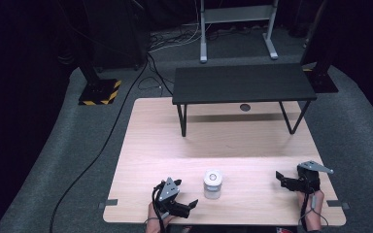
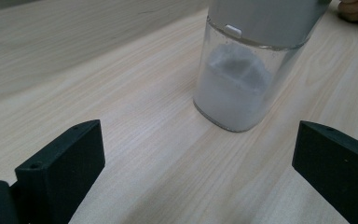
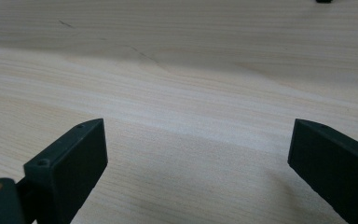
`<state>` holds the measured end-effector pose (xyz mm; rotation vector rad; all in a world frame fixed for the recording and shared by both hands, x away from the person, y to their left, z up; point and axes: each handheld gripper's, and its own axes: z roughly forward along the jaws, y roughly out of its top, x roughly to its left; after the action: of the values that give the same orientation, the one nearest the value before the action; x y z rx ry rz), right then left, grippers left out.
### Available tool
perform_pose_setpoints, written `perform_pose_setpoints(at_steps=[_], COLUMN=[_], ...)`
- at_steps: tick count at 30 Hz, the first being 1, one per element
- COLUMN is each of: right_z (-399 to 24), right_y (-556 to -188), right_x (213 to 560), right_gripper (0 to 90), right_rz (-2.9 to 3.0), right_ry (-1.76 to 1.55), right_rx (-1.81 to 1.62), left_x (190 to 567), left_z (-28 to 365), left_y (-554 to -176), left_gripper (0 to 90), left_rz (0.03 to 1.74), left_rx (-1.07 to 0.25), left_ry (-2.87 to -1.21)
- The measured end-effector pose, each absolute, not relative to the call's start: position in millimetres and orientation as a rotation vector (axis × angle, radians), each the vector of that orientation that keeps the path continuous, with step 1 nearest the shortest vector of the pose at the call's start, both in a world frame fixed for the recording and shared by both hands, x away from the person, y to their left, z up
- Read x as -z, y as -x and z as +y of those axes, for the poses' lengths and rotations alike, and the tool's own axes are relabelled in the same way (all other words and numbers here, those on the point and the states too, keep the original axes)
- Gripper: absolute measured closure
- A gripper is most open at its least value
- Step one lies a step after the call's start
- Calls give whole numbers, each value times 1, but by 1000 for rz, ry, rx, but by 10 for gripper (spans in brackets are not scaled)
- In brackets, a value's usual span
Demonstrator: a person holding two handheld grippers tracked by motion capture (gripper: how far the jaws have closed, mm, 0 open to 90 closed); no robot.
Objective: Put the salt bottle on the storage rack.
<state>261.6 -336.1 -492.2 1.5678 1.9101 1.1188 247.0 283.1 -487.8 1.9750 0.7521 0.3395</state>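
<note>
A small clear jar (image 1: 212, 185) with a grey lid and white powder inside stands upright near the front middle of the wooden table (image 1: 141, 141). My left gripper (image 1: 190, 206) lies low at the front, left of the jar, open, its jaws pointing toward the jar and apart from it. In the left gripper view the jar (image 2: 242, 79) stands ahead, beyond the wide-spread jaws, with bare wood between them. My right gripper (image 1: 278, 177) sits to the right of the jar, open, pointing left. In the right gripper view its jaws frame bare table.
A low black bench-like shelf (image 1: 243, 83) on thin legs stands across the far half of the table. Tape tabs mark the table's front corners. Cables, a metal stand base (image 1: 238, 29) and a yellow-black striped foot (image 1: 99, 92) lie on the grey floor beyond.
</note>
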Motion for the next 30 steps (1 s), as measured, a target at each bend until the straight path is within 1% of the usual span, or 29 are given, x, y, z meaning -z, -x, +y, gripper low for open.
perform_pose_setpoints(at_steps=[11, 18, 30], right_z=[-335, -335, -334], right_y=[-260, -260, -261], right_x=[493, 493, 492], right_gripper=[37, 36, 36], right_rz=[1906, 1902, 1909], right_ry=[-1559, -1564, -1563], right_rx=[-1117, -1113, -1109], left_x=[486, 481, 481], left_z=[278, 259, 243], left_y=[-253, -267, -285], left_gripper=[13, 2, 2], left_rz=[709, 663, 597], left_rx=[-342, -337, -320], left_ry=[-1996, -2047, -2063])
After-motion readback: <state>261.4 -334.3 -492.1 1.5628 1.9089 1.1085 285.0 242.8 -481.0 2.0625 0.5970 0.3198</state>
